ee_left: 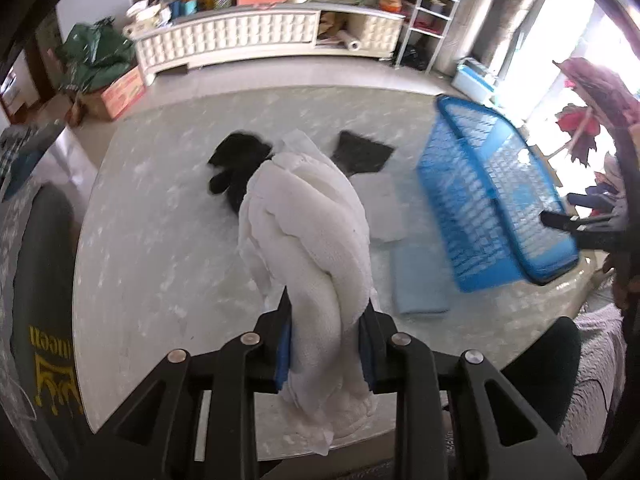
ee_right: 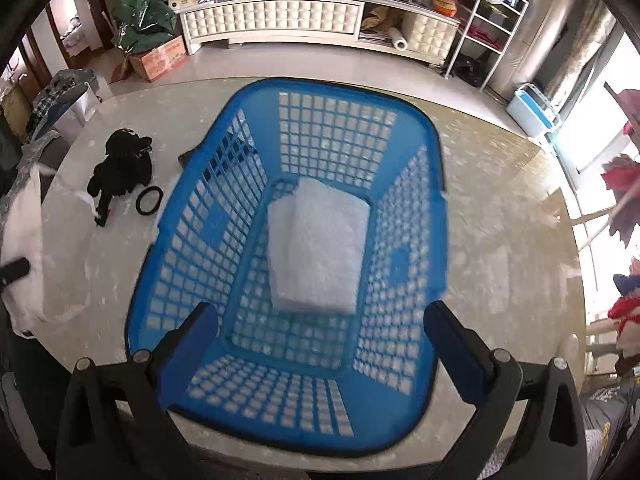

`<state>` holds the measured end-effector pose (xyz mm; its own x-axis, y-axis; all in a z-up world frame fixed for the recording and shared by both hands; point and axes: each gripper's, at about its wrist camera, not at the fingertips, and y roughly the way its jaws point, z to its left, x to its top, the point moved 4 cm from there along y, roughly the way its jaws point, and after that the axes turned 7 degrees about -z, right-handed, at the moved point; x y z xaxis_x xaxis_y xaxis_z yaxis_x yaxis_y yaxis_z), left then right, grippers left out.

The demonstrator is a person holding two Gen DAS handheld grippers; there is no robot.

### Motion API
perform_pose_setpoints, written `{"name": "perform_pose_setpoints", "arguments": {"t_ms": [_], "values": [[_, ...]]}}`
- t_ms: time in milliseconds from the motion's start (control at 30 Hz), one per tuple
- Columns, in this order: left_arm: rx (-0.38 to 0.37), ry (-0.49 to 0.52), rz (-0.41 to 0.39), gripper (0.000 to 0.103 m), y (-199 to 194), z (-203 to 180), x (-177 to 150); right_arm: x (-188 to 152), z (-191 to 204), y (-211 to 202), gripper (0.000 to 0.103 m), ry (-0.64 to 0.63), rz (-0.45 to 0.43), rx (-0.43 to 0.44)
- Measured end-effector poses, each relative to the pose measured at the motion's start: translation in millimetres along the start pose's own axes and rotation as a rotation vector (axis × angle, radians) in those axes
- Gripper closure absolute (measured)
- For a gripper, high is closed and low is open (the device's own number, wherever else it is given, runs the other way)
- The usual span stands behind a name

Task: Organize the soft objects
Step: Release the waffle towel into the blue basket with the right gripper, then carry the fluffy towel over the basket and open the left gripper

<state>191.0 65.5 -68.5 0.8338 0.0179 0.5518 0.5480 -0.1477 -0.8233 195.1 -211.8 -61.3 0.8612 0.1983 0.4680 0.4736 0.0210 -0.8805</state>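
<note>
My left gripper [ee_left: 326, 320] is shut on a white fluffy towel [ee_left: 308, 220] that hangs bunched above the marble table [ee_left: 160, 240]. Behind the towel lie a black plush toy [ee_left: 236, 160] and a dark cloth [ee_left: 362, 152]. A folded white cloth [ee_left: 384, 208] and a folded light blue cloth [ee_left: 420, 280] lie flat to the towel's right. The blue plastic basket [ee_left: 460, 200] stands at the right. In the right wrist view my right gripper [ee_right: 320, 320] is open above the basket [ee_right: 416, 152], which holds a folded white towel [ee_right: 320, 248]. The black plush toy [ee_right: 120, 168] lies left of the basket.
A black ring [ee_right: 149, 200] lies beside the plush toy. The hanging white towel [ee_right: 24, 240] shows at the left edge of the right wrist view. A white cabinet [ee_right: 280, 16] with clutter stands beyond the table. A cardboard box [ee_right: 160, 58] and green bag sit on the floor.
</note>
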Motion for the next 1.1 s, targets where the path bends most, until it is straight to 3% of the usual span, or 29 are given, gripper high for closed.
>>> {"name": "perform_pose_setpoints", "arguments": {"t_ms": [233, 667, 1100], "values": [[-0.05, 0.072, -0.038, 0.078, -24.7, -41.7, 23.5, -15.4, -5.3, -13.5, 0.0, 0.044, -0.023, 0.014], [-0.116, 0.208, -0.073, 0.078, -29.4, -121.3, 65.0, -37.5, -32.4, -32.2, 0.0, 0.106, -0.055, 0.03], [-0.2, 0.32, -0.036, 0.078, 12.2, -200.8, 85.2, -48.0, -61.9, -23.6, 0.0, 0.183, -0.073, 0.047]]}}
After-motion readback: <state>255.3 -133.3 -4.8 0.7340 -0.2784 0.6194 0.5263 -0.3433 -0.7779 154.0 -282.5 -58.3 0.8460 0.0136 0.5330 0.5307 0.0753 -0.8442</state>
